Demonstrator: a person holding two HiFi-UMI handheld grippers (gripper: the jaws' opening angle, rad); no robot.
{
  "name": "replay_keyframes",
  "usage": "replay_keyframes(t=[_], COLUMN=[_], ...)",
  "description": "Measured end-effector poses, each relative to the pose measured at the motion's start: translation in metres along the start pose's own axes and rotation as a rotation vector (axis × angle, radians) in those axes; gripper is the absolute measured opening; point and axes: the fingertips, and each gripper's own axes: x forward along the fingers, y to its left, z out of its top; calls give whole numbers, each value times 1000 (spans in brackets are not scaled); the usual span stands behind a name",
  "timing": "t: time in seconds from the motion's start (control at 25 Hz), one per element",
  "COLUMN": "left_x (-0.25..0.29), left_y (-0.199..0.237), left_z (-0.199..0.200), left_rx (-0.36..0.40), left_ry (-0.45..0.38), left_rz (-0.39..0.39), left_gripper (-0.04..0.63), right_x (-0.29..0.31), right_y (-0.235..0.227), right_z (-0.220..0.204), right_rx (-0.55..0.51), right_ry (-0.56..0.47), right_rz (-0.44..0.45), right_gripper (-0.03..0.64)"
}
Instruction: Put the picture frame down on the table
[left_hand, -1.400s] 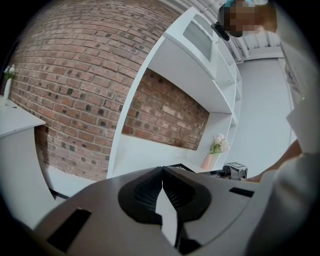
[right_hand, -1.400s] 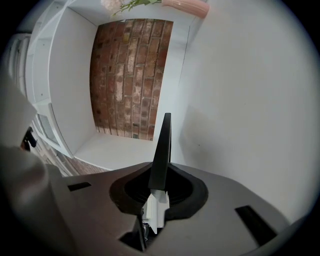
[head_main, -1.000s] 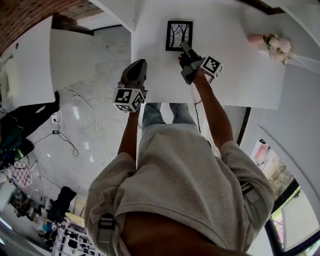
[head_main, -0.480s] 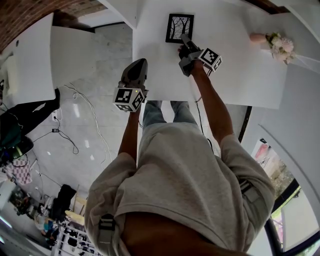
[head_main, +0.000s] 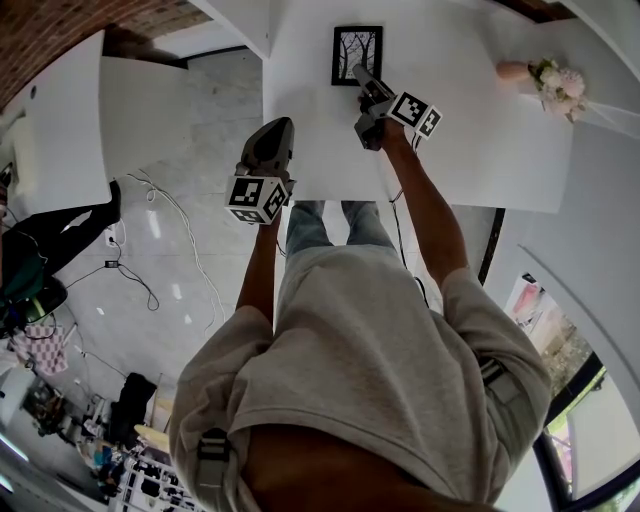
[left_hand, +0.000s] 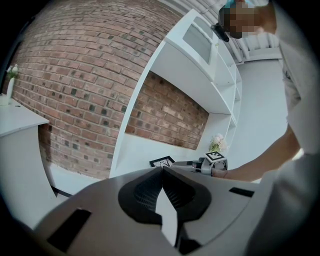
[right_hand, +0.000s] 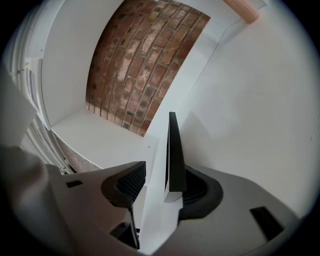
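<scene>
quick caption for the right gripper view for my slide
Right gripper, jaws just opened, with the black picture frame edge-on between them; white table and brick wall beyond.

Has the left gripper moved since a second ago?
No. The left gripper sits where it was, at the near-left corner of the table.

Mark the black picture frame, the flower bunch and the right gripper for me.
Black rectangular picture frame (head_main: 357, 55): head view, middle of its tree print.
Pale pink flower bunch (head_main: 557, 86): head view, on the blossoms.
Right gripper (right_hand: 164, 170): right gripper view, between its jaws, which have just been opening; the frame's edge stands between them.
</scene>
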Motion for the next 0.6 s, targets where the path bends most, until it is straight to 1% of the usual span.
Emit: replay_keyframes(t=[0.32,0.52,0.6], left_x=[2,2,3], left_y=[-2,-3,-5], left_z=[-2,-1,-2], left_rx=[2,-1,-3], left_ry=[0,0,0], left_rz=[-11,-14,-16], left_gripper=[17,17,17], right_x=[2,2,0], right_y=[-8,-4,-6], right_z=[-12,-19,-22], right_rx=[-238,-375,-447], right_ry=[107,192,235], right_rz=[-130,-141,-152], right_gripper=[247,262,264])
